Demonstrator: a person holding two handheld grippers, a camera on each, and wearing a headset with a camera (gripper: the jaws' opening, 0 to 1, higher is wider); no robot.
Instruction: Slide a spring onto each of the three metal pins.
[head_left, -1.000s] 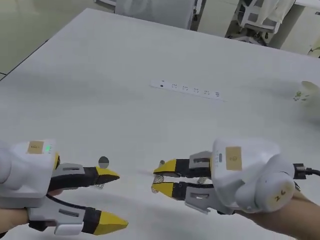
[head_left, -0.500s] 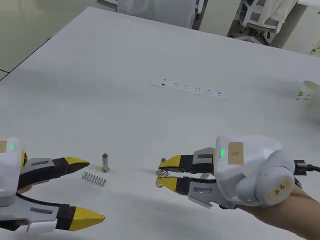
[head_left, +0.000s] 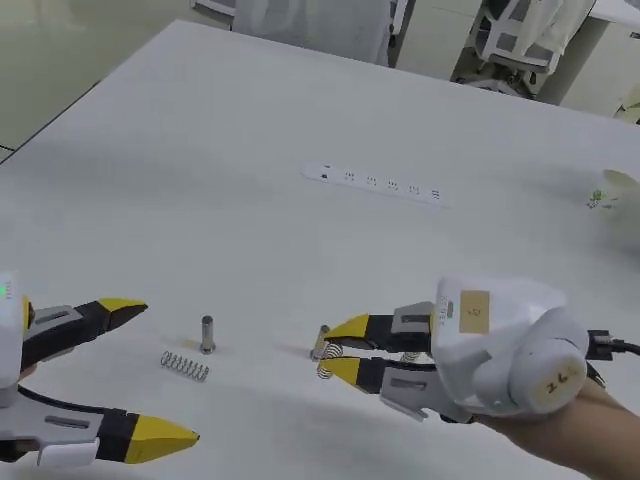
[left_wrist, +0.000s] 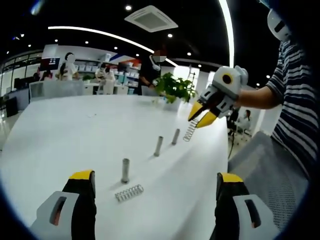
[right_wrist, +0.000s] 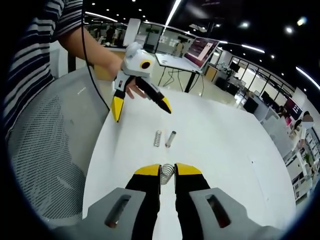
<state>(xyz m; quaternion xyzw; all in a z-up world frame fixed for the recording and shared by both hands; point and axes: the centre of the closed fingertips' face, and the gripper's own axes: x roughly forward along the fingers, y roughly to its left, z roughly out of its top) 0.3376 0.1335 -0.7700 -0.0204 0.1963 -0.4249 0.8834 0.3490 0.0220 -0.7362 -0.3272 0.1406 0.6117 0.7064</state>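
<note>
The right gripper (head_left: 338, 349) has its yellow-tipped fingers clamped on a coiled wire spring (right_wrist: 168, 171), held just beside a short upright metal pin (left_wrist: 175, 136) on the smooth white counter (head_left: 250, 230). The left gripper (left_wrist: 155, 176) hangs with fingers wide apart. Before it stands another cylindrical pin (head_left: 207, 333), a loose spring (head_left: 185, 365) lying just beside it.

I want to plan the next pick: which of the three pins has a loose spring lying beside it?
The pin nearest the left gripper: the spring lies flat beside it, none by the other two pins.
</note>
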